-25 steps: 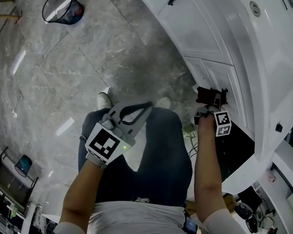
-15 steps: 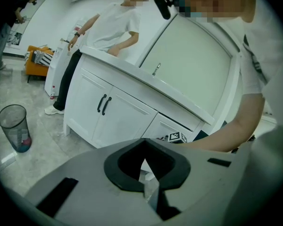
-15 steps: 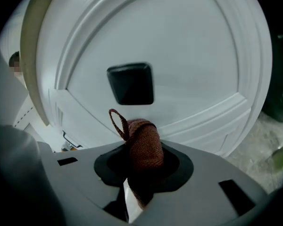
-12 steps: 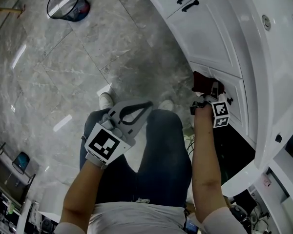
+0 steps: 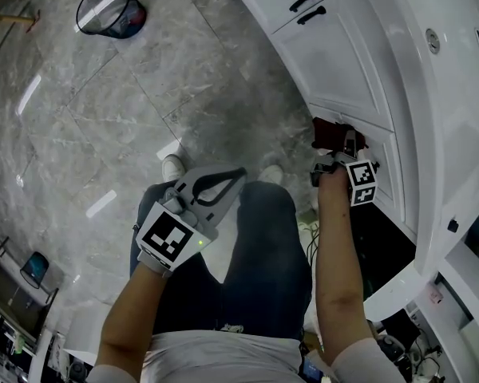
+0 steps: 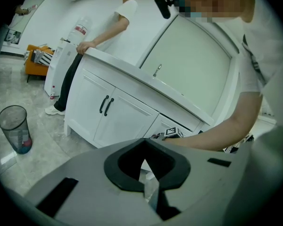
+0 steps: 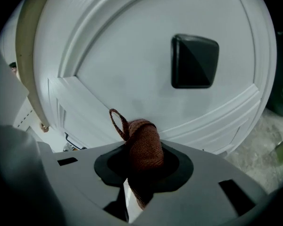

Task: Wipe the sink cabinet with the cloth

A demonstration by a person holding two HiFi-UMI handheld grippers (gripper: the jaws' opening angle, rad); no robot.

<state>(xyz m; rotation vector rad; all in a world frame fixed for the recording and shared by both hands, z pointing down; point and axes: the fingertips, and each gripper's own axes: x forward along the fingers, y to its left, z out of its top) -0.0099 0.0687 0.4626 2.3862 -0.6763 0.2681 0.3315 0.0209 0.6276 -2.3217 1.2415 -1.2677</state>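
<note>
The white sink cabinet (image 5: 335, 54) runs down the right of the head view. My right gripper (image 5: 342, 140) is shut on a dark red-brown cloth (image 5: 327, 131) and holds it against a drawer front below the double doors. In the right gripper view the cloth (image 7: 142, 142) bulges out of the jaws, its loop sticking up, close to the white drawer panel (image 7: 132, 55) with a black square knob (image 7: 195, 61). My left gripper (image 5: 238, 172) hangs over my thighs, shut and empty, away from the cabinet (image 6: 127, 117).
A mesh waste bin (image 5: 105, 10) stands on the grey tiled floor at the far left. Black handles (image 5: 307, 6) mark the double doors. A dark open compartment (image 5: 375, 246) and cables (image 5: 307, 234) lie by my right arm. Another person (image 6: 115, 20) leans on the cabinet's far end.
My right gripper has carried the cloth a short way up along the drawer front. The left gripper has hardly moved.
</note>
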